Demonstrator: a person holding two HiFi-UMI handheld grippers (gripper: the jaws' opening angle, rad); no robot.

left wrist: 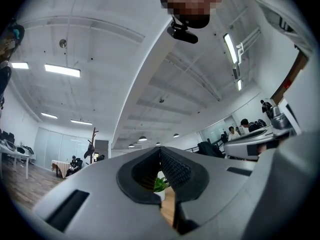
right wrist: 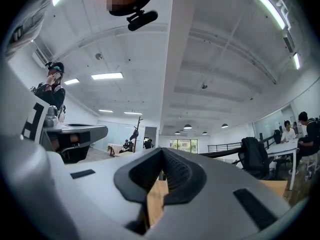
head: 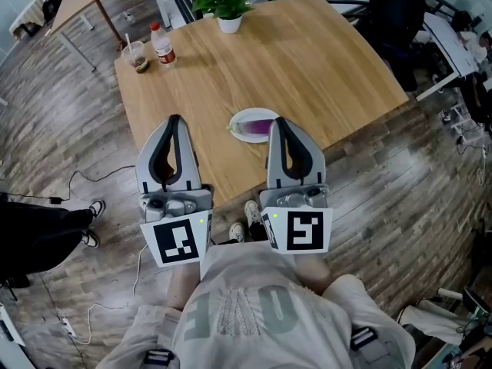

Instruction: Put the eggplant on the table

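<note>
A purple eggplant [head: 257, 127] lies on a small white plate [head: 244, 117] near the front edge of the wooden table [head: 307, 60]. Both grippers are held close to my body, raised and pointing over the table. My left gripper [head: 174, 121] is shut with nothing in it, a little left of the plate. The right gripper [head: 277, 122] is shut and empty too; its tip overlaps the plate's right side in the head view but is raised clear of it. In the left gripper view the jaws [left wrist: 160, 150] meet at the tip. The right gripper view shows the same [right wrist: 161, 150].
At the table's far edge stands a potted plant [head: 225, 2]. A bottle [head: 162, 47] and a cup [head: 136, 54] sit at the far left corner. A black chair [head: 396, 6] is beyond the table on the right. Cables lie on the floor at left.
</note>
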